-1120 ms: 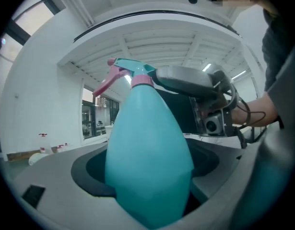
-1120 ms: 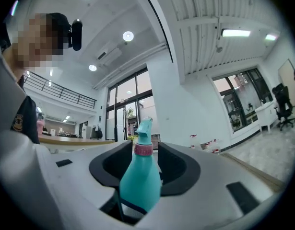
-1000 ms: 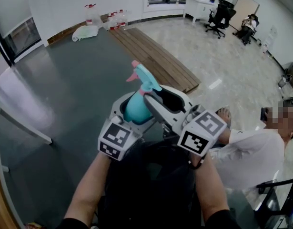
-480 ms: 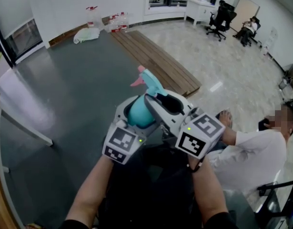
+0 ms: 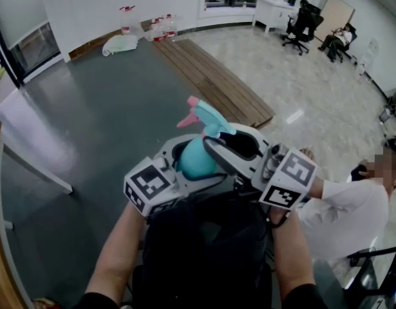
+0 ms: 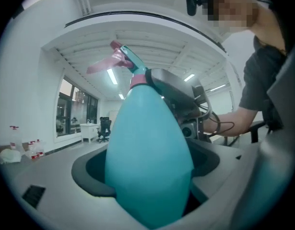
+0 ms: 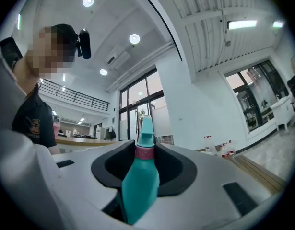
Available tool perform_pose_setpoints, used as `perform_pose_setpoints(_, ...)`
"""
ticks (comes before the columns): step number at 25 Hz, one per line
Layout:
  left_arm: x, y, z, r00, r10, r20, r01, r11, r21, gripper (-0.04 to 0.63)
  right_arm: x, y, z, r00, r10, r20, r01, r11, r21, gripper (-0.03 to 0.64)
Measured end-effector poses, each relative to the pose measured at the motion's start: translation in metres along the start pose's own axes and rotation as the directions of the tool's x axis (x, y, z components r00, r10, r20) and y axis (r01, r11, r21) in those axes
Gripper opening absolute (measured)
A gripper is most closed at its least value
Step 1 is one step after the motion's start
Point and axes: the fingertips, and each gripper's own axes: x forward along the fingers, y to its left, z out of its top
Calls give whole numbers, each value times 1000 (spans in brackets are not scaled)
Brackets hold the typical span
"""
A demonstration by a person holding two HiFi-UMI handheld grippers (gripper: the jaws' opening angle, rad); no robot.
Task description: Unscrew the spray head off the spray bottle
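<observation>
Two hand-held grippers hold one bottle (image 6: 149, 162) up in the air, in front of the person's body. It does not rest on anything.

The left hand-held gripper (image 5: 188, 163) is clenched on the fat blue belly of the bottle. The right hand-held gripper (image 5: 217, 143) is clenched higher up, on the thin neck, with its jaws touching the pink ring (image 7: 144, 152) on both sides.

The bottle points up and away from the person, tilted a little. Its fat end is near the person. The spray head (image 5: 203, 116), with its pink trigger, is at the far end and sticks out past both sets of jaws. It is on the bottle, not off yet.

So the right one is nearer to the spray head, and the left one is nearer to the bottom.

I think the next move is a twist around the long line of the bottle. The right one should turn the ring and the left one should hold the belly tight. If the belly slips, the whole bottle will just spin.
</observation>
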Motion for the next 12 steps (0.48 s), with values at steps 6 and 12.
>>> perform_pose_setpoints(6, -9, -30, -1, 980, -196, 24, 196, 981, -6, 436, -9, 21, -3, 987, 159, 31, -159, 987, 1, 132)
perform_pose_setpoints(12, -7, -32, 4, 982, -182, 42, 183, 983, -20, 436, -12, 21, 0, 987, 160, 32, -160, 987, -6, 139)
